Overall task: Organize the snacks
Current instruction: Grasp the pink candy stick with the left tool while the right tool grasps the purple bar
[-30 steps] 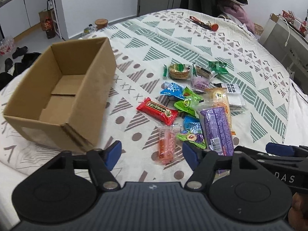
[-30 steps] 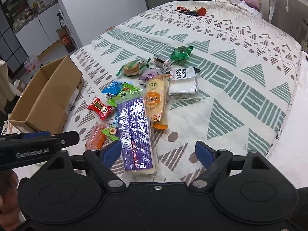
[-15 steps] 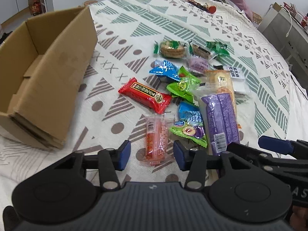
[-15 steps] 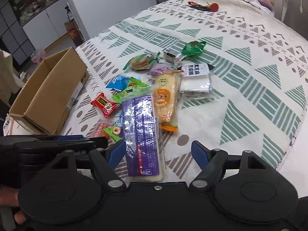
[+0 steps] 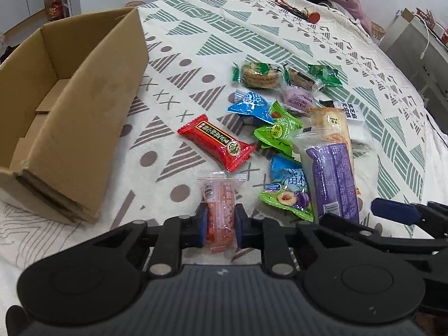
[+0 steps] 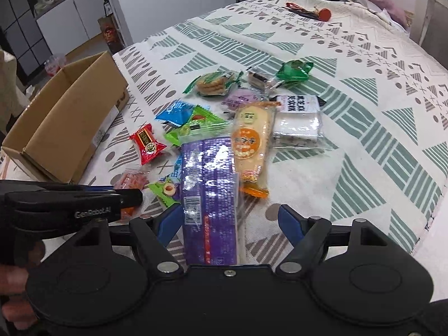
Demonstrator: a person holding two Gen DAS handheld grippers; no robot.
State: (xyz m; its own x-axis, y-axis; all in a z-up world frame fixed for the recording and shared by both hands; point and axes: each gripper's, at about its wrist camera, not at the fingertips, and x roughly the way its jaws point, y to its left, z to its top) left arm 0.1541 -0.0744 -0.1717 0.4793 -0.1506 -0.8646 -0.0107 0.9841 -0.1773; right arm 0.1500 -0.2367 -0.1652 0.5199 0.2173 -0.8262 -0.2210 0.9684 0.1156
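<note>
Several wrapped snacks lie in a pile on the patterned cloth. My left gripper is shut on the near end of a small orange packet, which still rests on the cloth. A red packet lies just beyond it. My right gripper is open, and the near end of a long purple packet lies between its fingers, closer to the left one. An open, empty cardboard box stands to the left of the snacks. In the right wrist view the left gripper's tip shows side-on over the orange packet.
The cloth drops off at the right and near edges. A long orange-labelled packet and a white one lie past the purple packet. Green, blue and biscuit packets fill the pile's far side. A red object lies far back.
My left gripper moved forward over the orange packet and shut on it. My right gripper advanced so the purple packet's end now lies between its open fingers.
</note>
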